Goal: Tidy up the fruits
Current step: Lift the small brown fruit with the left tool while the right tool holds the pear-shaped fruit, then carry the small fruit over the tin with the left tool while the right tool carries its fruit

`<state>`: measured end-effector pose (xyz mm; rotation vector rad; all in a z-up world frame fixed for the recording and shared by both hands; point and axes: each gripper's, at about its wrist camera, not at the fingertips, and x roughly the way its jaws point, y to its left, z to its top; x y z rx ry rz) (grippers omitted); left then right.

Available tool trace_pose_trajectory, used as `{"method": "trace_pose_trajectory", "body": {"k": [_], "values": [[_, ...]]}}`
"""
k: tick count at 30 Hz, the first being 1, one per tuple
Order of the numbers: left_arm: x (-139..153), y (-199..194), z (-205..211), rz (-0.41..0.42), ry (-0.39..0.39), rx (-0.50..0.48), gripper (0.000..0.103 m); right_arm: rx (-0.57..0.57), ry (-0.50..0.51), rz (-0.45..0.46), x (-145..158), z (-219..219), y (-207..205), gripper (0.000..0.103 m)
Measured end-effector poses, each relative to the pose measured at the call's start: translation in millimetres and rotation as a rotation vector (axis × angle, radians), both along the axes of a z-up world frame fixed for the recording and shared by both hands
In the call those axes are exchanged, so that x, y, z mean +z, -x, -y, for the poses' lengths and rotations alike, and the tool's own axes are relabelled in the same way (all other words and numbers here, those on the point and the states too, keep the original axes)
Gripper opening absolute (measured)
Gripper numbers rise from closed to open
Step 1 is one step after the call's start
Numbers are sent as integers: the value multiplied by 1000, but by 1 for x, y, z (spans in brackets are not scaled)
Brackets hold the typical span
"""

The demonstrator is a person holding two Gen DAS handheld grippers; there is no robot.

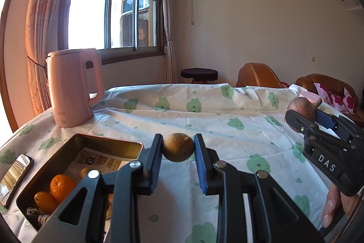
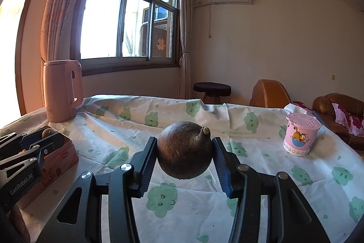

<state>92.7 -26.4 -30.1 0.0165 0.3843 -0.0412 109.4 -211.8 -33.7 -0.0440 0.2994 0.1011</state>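
Observation:
My left gripper (image 1: 178, 147) is shut on a small tan round fruit (image 1: 178, 147), held above the tablecloth just right of a rectangular tin box (image 1: 118, 144). Inside the tin lie a tangerine (image 1: 61, 186) and a small orange kumquat (image 1: 45, 201). My right gripper (image 2: 184, 153) is shut on a large dark brown round fruit with a short stem (image 2: 184, 152), held over the table. In the left wrist view the right gripper (image 1: 304, 114) appears at the right edge with that brown fruit (image 1: 301, 107). In the right wrist view the left gripper (image 2: 49, 134) hovers over the pink tin (image 2: 60, 158).
A pink electric kettle (image 1: 74, 88) stands at the table's far left. A phone (image 1: 16, 175) lies left of the tin. A pink lidded cup with a cartoon cat (image 2: 300, 137) stands at the right. Beyond the table are a dark stool (image 2: 212, 88) and brown leather seats (image 2: 269, 93).

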Motion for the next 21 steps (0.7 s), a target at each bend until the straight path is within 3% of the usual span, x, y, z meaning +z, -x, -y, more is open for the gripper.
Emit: {"method": "trace_pose_trajectory", "body": {"k": [21], "values": [[7, 35, -72, -13, 10, 123, 29, 253, 16, -41, 11, -95, 20, 51]]}}
